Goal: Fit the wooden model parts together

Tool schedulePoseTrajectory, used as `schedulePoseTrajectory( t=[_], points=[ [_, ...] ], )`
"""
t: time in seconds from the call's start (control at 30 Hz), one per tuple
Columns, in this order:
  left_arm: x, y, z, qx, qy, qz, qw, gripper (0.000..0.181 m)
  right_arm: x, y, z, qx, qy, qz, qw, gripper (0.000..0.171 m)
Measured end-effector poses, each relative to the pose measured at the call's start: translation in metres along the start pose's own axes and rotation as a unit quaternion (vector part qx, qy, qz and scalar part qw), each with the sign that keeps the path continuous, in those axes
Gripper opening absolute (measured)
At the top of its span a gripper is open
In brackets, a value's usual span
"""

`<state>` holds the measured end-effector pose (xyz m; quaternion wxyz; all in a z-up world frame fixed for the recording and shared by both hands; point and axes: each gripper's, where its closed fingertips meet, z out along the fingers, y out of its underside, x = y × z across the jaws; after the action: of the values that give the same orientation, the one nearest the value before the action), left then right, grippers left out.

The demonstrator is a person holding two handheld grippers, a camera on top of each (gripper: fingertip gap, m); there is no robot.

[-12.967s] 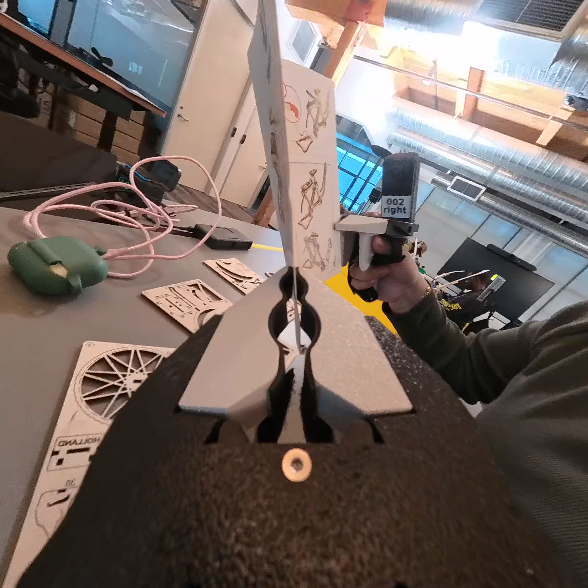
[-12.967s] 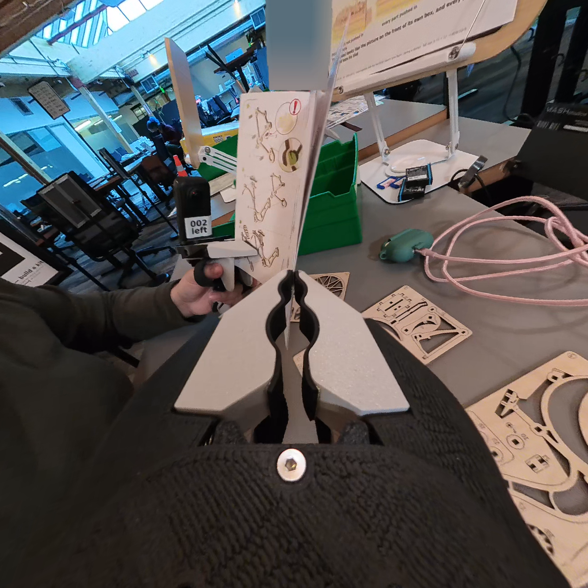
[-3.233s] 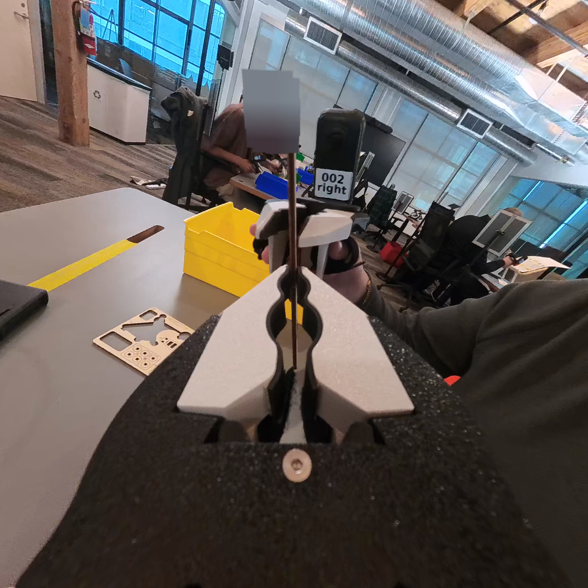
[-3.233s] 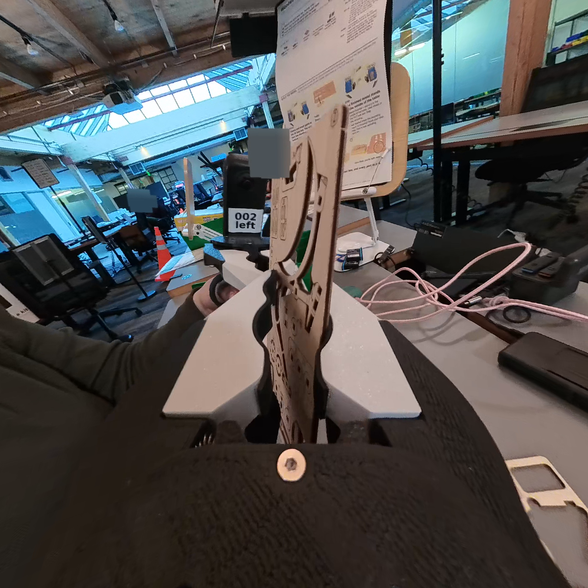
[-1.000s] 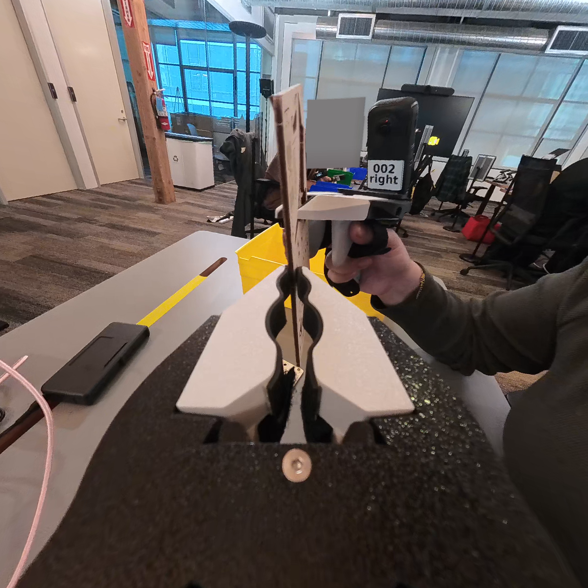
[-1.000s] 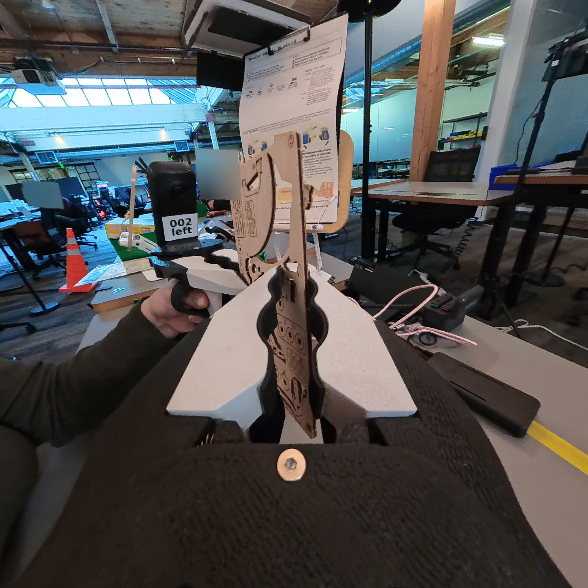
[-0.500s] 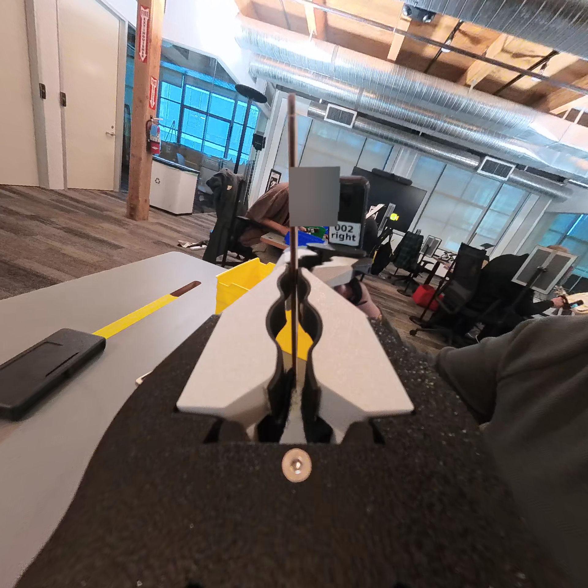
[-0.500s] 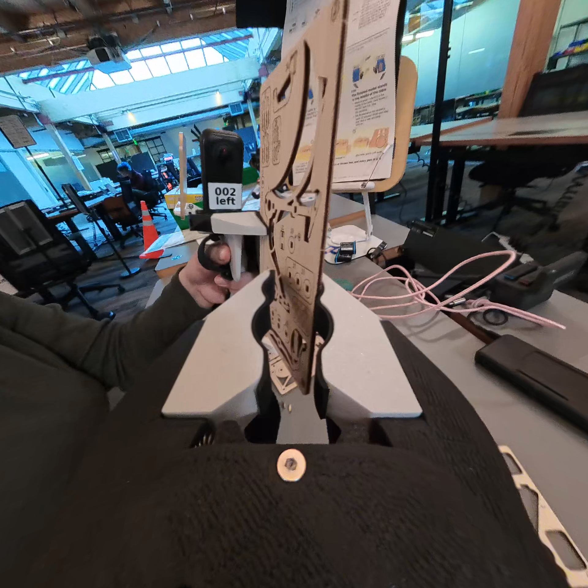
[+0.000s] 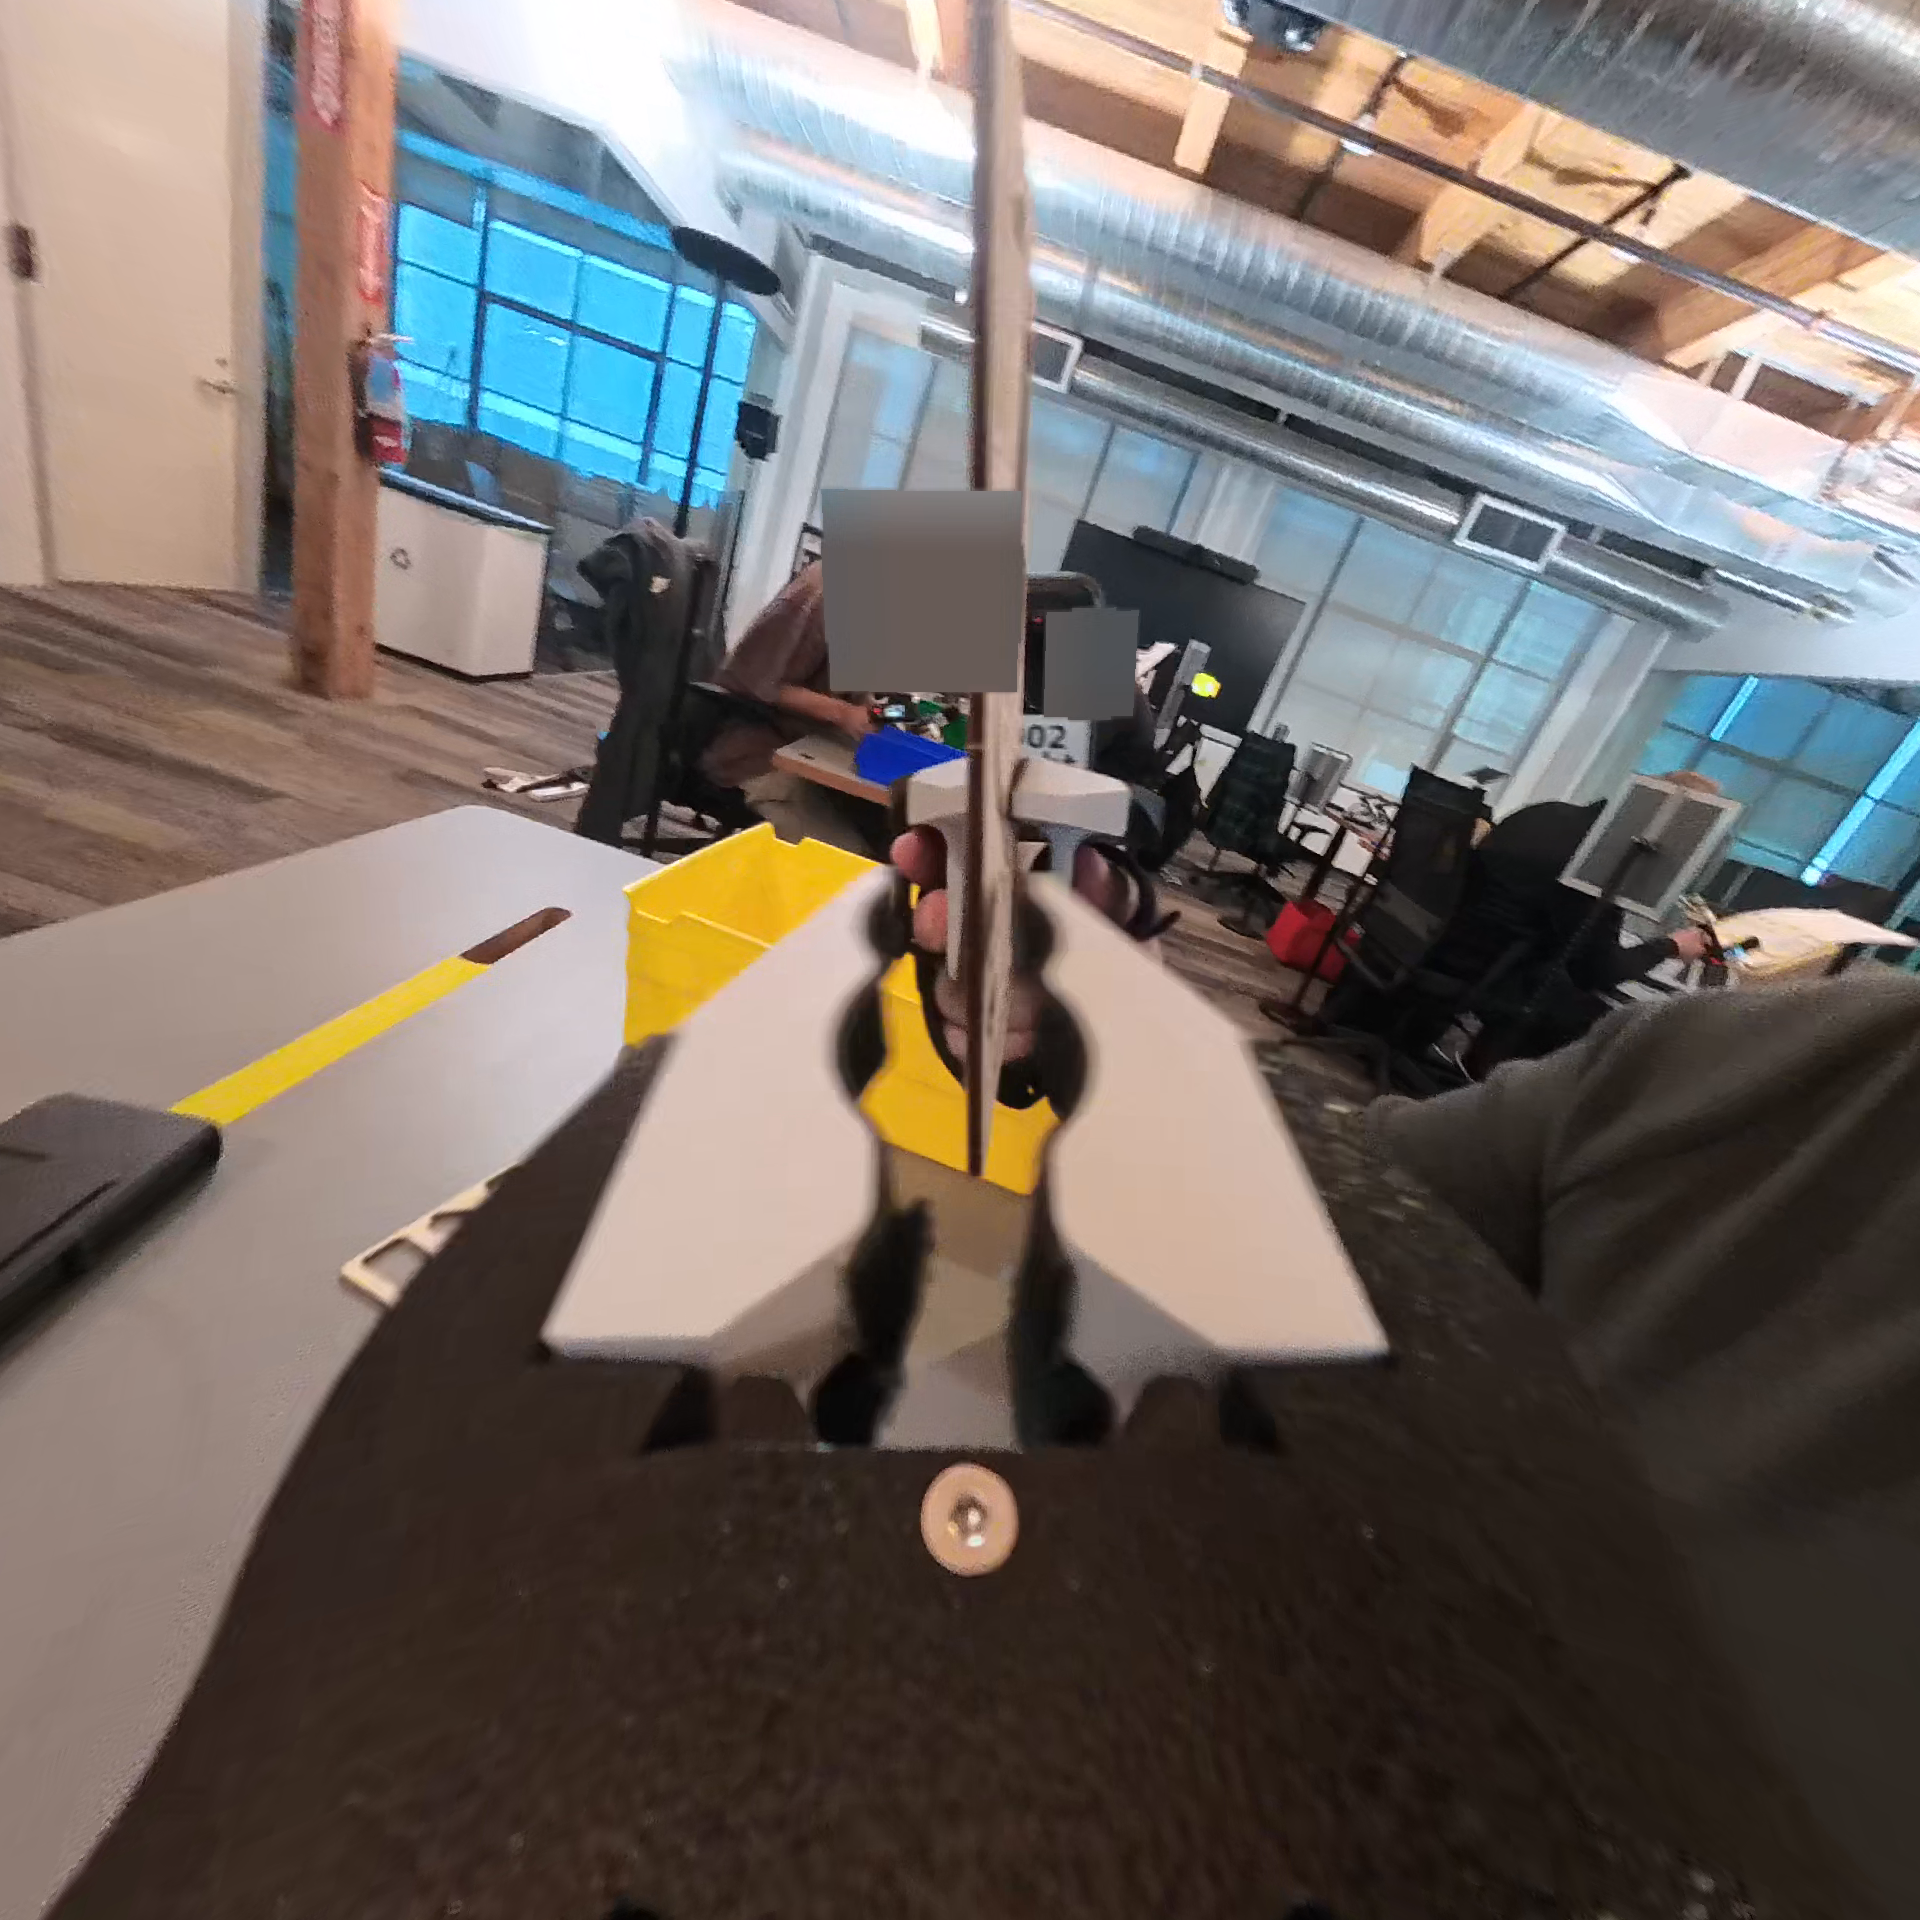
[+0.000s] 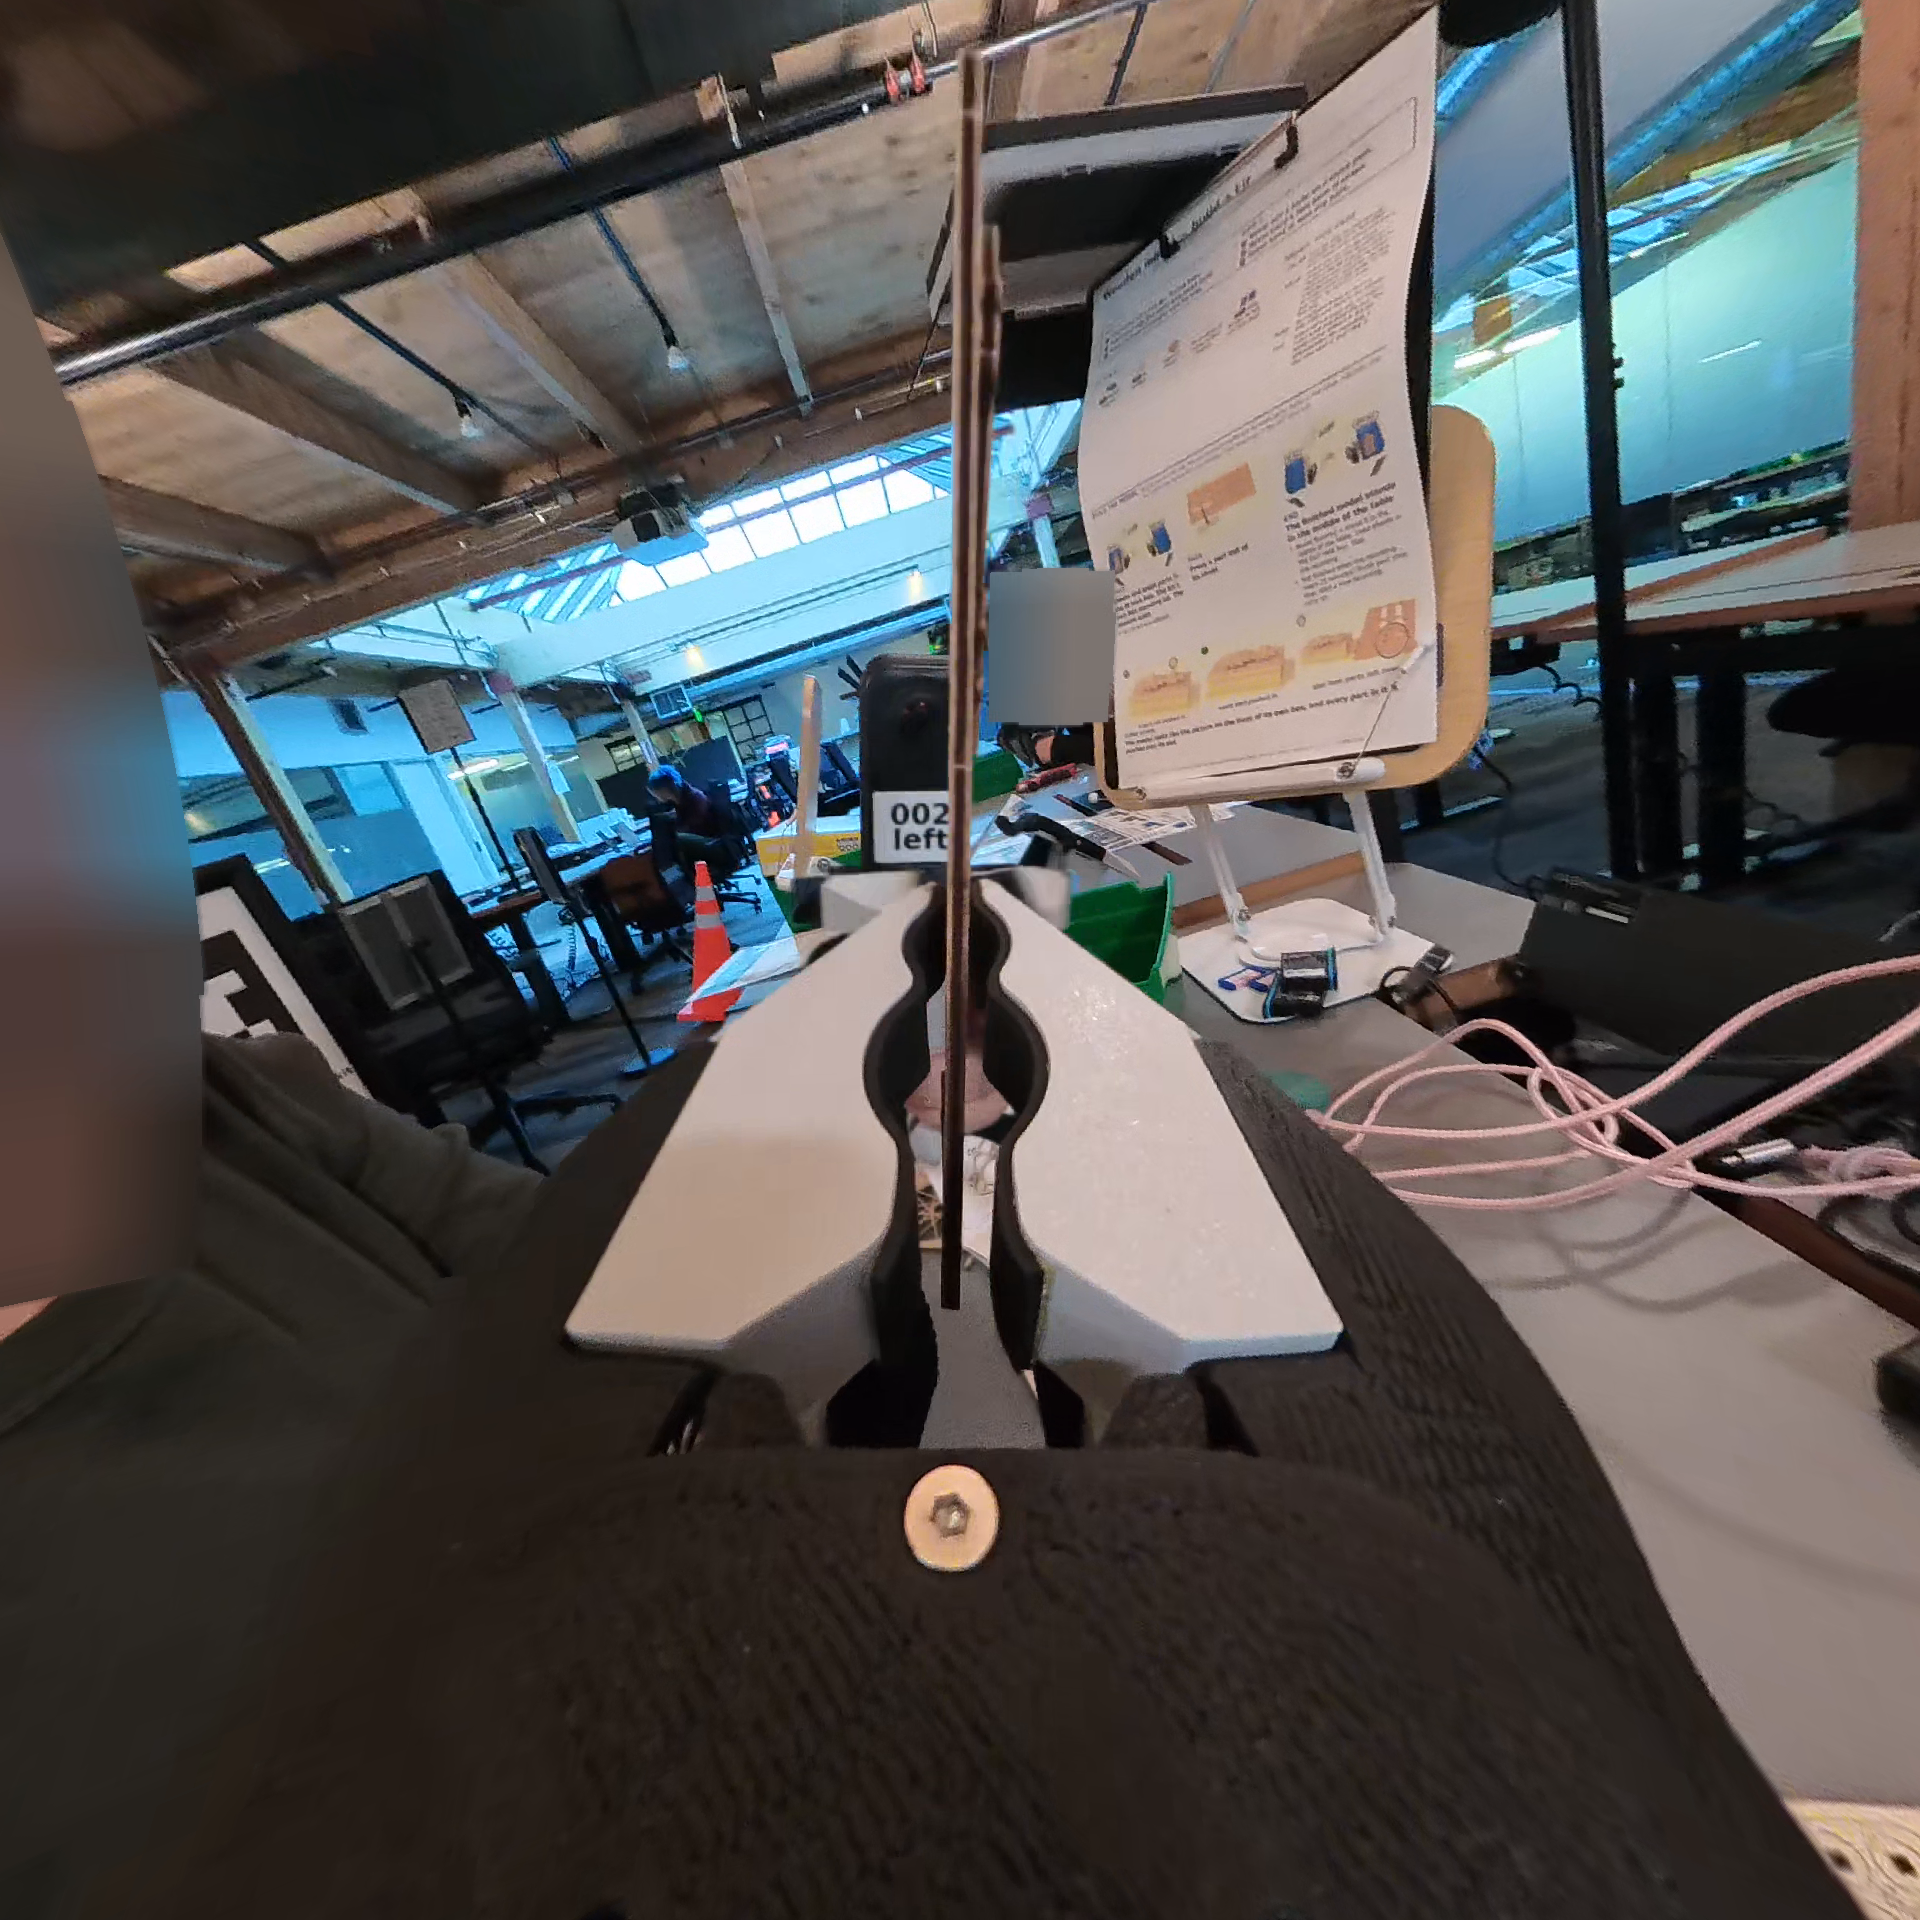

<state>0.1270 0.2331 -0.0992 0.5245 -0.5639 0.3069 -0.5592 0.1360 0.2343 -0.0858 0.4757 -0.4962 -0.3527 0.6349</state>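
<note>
A thin laser-cut wooden sheet (image 10: pixel 971 520) stands upright, edge-on to both cameras. My right gripper (image 10: pixel 958 899) is shut on its lower part, with the bottom edge down between the fingers. In the left wrist view the same sheet (image 9: pixel 997 416) stands in the gap of my left gripper (image 9: pixel 966 883). Those jaws are spread wider than the sheet, which sits nearer the right finger. The right gripper's grey fingers (image 9: pixel 1070 805) and a hand show just behind the sheet. The left gripper's black camera body (image 10: pixel 899 717) faces me in the right wrist view.
A yellow bin (image 9: pixel 748 935), a yellow tape strip (image 9: pixel 322 1039), a black flat device (image 9: pixel 94 1174) and a pale punched-out frame (image 9: pixel 416 1247) lie on the grey table (image 9: pixel 260 935). An instruction sheet on a stand (image 10: pixel 1268 468), pink cable (image 10: pixel 1558 1122) and green bin (image 10: pixel 1122 925) stand to the right. Less than 4 cm separates the two grippers' tips. From either gripper's tips it is about 35 cm to the black flat device (image 9: pixel 94 1174).
My left gripper's jaws have opened off the sheet. The right gripper kept its hold, and the sheet has turned edge-on in the right wrist view. Both views have shifted.
</note>
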Motion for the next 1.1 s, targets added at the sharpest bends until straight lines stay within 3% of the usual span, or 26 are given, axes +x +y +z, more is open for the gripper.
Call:
schedulePoseTrajectory(
  t=[0.03,0.2,1.1],
  points=[
    [0.005,0.001,0.001,0.003,0.016,0.015,1.0,0.001,0.001,0.0,0.0,0.003,0.001,0.0,1.0,0.001],
    [0.003,-0.001,0.002,0.0,-0.018,0.06,0.998,0.0,0.006,0.002,0.001,-0.003,0.022,-0.014,1.0,0.017],
    [-0.007,0.006,0.005,-0.022,-0.073,0.091,0.993,0.0,0.03,0.014,-0.003,-0.037,0.11,-0.053,0.992,0.015]
  ],
)
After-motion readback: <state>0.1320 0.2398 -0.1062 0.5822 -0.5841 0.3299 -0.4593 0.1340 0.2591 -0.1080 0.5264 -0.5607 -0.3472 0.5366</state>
